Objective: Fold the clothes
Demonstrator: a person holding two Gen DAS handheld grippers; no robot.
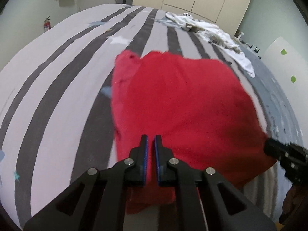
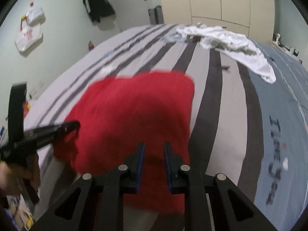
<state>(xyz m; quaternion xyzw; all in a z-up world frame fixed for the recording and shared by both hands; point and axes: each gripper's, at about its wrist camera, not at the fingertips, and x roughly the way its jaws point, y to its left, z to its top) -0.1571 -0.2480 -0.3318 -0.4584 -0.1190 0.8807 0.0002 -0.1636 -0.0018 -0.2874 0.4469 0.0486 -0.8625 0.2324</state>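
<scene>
Both grippers tilt steeply down over a red garment (image 1: 179, 111) lying folded into a rough rectangle on the striped bed (image 1: 57, 80), its near edge hanging over the bed's near side. The left gripper (image 1: 151, 140) hovers above the garment's near-left part; its jaws stand almost closed, only a thin slit between the blue pads, and nothing is caught in them. In the right wrist view a hand (image 2: 17, 171) grips its handle at the lower left. The right gripper (image 2: 154, 146) points at the garment's near-right part with its jaws a little apart; the blurred red cloth seems to lie below the pads rather than between them. A crumpled white garment (image 1: 211, 32) lies at the bed's far right, well apart from the red one.
</scene>
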